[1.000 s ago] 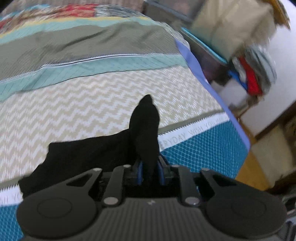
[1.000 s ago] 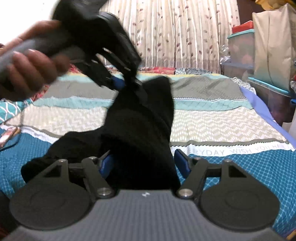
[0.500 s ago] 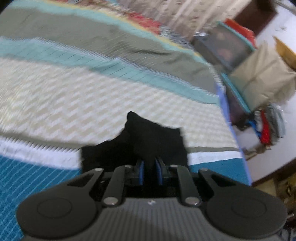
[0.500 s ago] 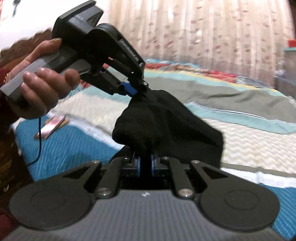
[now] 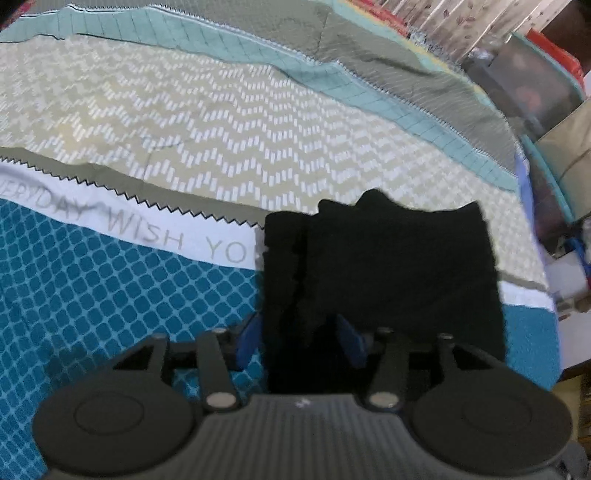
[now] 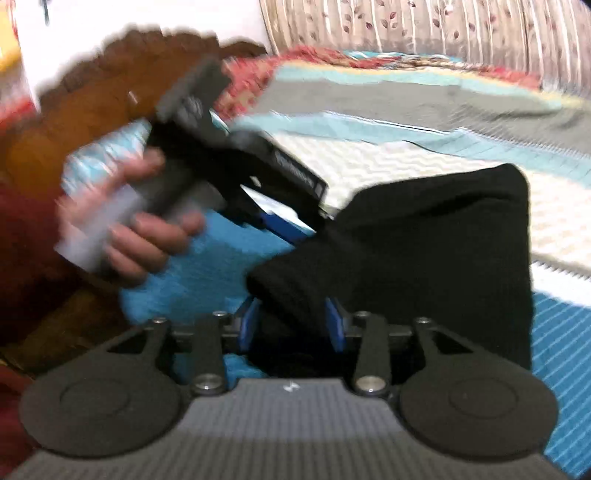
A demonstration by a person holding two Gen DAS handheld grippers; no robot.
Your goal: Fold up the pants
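Note:
The black pants (image 5: 388, 266) lie folded into a compact rectangle on the patterned bedspread (image 5: 221, 140). My left gripper (image 5: 299, 332) is open, its blue pads either side of the near edge of the pants. In the right wrist view the pants (image 6: 436, 236) lie in a thick fold. My right gripper (image 6: 291, 325) is open, its pads astride a rolled edge of the cloth. The left gripper (image 6: 288, 225) shows there too, blurred, held by a hand (image 6: 147, 229) at the pants' left edge.
The bed's right edge (image 5: 524, 177) drops off to storage boxes (image 5: 532, 92) and bags. A curtain (image 6: 443, 29) hangs behind the bed. A brown headboard (image 6: 110, 74) stands at the left in the right wrist view.
Both grippers have opened and let go of the pants. The pants, held up before, now lie folded flat on the bedspread. Both grippers have dropped low.

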